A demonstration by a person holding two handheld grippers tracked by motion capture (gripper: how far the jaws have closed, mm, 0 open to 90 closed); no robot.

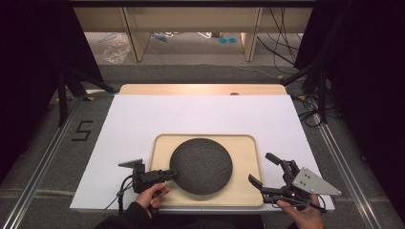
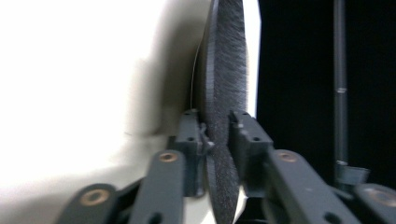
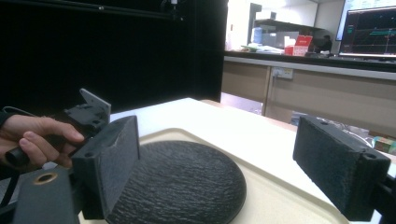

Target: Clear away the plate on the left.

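Observation:
A dark grey, rough-textured round disc [image 1: 201,164] lies on a beige tray [image 1: 246,143] on the white table. My left gripper [image 1: 171,174] reaches in from the left at the disc's near-left rim. In the left gripper view the disc's rim [image 2: 226,56] stands edge-on between the two jaws of the left gripper [image 2: 215,116]; the pads sit close on either side with slight slack. My right gripper [image 1: 259,167] hovers over the tray's right end, jaws wide apart and empty. In the right gripper view the disc [image 3: 187,182] lies between and beyond the pads [image 3: 341,168].
The white board [image 1: 143,119] rests on a wooden tabletop whose far edge [image 1: 200,88] shows. Black frame posts [image 1: 62,95] stand at both sides. The hand on the left gripper [image 3: 37,135] appears in the right gripper view. White surface lies bare beyond the tray.

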